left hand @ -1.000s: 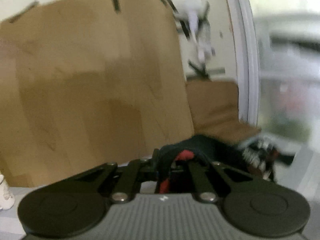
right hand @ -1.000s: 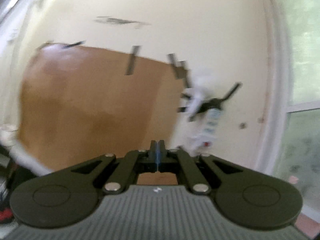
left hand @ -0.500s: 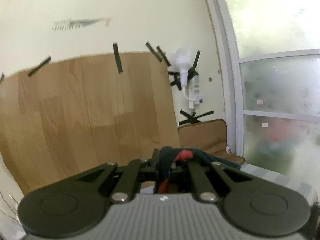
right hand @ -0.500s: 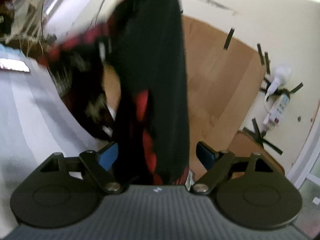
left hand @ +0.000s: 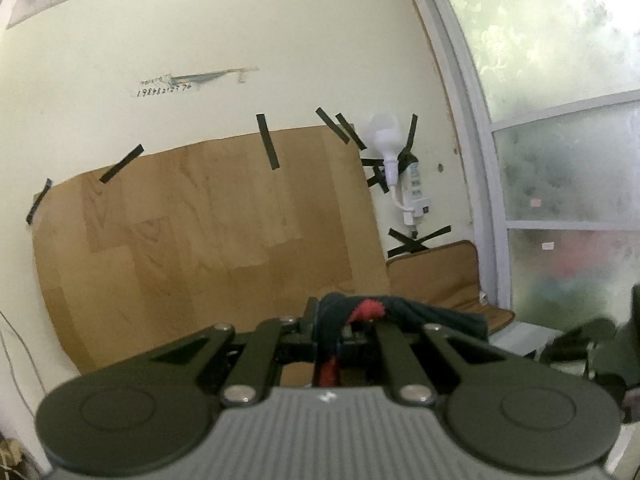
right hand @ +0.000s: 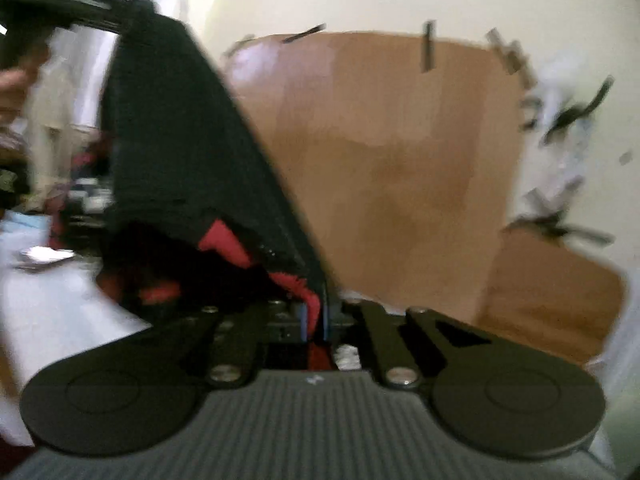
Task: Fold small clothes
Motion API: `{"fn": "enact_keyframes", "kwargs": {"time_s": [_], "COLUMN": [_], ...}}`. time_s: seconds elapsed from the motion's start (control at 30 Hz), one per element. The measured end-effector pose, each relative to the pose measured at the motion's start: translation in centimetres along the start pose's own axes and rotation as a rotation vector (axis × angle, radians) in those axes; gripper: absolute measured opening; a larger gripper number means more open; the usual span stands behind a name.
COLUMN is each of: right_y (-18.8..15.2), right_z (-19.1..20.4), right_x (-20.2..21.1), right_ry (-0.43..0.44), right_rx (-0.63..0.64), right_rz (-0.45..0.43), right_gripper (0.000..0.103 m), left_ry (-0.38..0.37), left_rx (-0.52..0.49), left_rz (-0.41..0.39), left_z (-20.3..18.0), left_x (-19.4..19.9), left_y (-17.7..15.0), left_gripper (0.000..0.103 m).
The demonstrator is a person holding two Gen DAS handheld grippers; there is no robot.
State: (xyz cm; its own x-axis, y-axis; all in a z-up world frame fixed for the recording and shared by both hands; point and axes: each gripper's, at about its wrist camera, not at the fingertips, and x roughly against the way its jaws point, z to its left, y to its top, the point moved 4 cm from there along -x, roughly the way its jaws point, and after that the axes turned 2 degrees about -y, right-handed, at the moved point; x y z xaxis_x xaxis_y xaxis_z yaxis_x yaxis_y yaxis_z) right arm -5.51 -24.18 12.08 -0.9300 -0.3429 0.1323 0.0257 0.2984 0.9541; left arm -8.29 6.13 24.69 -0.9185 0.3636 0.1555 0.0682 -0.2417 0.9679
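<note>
Your dark garment [right hand: 176,152], black or deep navy with red trim at its edge, hangs off the surface as a taut sheet. One corner bunches at the top left of the right wrist view, and the red-edged hem runs down to the bottom centre. From the left wrist view you see a bunched dark fold [left hand: 404,312] with a red patch, probably the same garment.

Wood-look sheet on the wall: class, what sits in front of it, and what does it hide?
The wood-look sheet is taped to the wall. In front, both tools pinch a dark garment with red trim. The wall behind the sheet is covered, so unseen.
</note>
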Motion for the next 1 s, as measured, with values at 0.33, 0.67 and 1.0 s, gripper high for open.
{"fn": "enact_keyframes", "kwargs": {"time_s": [0.33, 0.67, 1.0], "right_y": [16.3, 20.9, 14.8], "right_z": [-3.6, -3.5, -5.2], "right_x": [9.9, 11.4, -4.4], "right_ry": [-0.287, -0.277, -0.167], "right_rx": [0.068, 0.128, 0.037], "right_rz": [-0.481, -0.493, -0.164], "right_gripper": [0.009, 0.009, 0.009], "left_ry": [0.124, 0.254, 0.243], "left_rx": [-0.116, -0.211, -0.122], "left_rz": [-0.288, -0.343, -0.059], "left_z": [0.2, 0.5, 4.4], "left_x": [8.2, 11.7, -1.9], "left_y": [6.5, 9.5, 5.3], "left_gripper": [0.007, 0.008, 0.008]}}
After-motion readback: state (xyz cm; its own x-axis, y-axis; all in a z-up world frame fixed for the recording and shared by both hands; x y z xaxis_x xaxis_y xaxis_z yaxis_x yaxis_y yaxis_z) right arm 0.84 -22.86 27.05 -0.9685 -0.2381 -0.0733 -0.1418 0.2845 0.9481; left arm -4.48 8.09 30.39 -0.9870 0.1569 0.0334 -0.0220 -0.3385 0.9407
